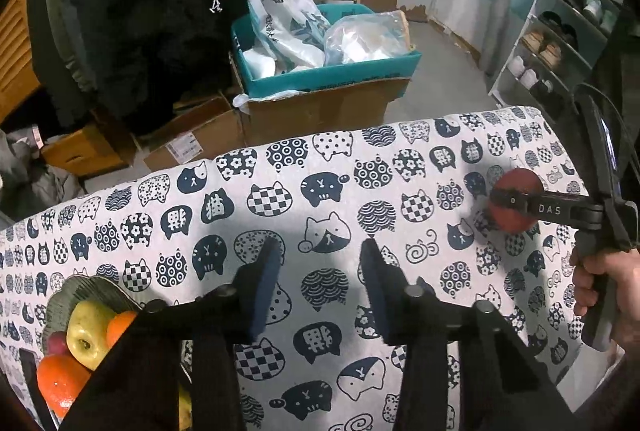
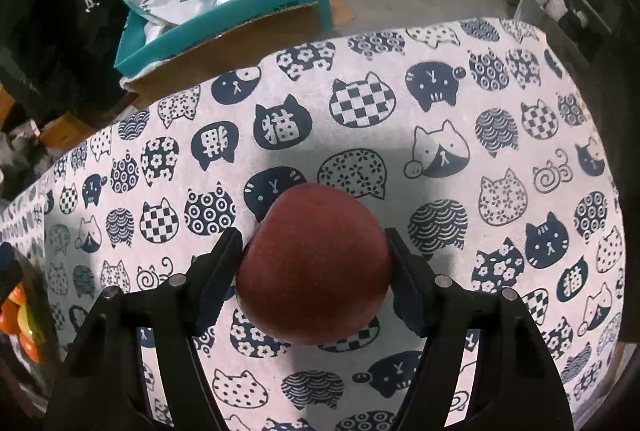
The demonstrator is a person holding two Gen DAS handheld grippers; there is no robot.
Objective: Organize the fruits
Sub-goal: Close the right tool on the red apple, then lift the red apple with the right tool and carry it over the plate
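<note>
A red apple (image 2: 314,267) sits between the fingers of my right gripper (image 2: 314,263), which is shut on it just over the cat-print tablecloth (image 2: 360,103). In the left wrist view the same apple (image 1: 516,187) shows at the right, held by the right gripper (image 1: 510,203). My left gripper (image 1: 320,267) is open and empty above the cloth. A grey ribbed plate (image 1: 86,289) at the lower left holds a yellow-green apple (image 1: 86,333), oranges (image 1: 60,379) and a dark red fruit. The plate's fruit (image 2: 20,315) shows at the left edge of the right wrist view.
Beyond the table's far edge stand a teal box (image 1: 332,71) with plastic bags on cardboard boxes (image 1: 320,111). A shoe rack (image 1: 560,43) stands at the right. Dark clothing hangs at the back left.
</note>
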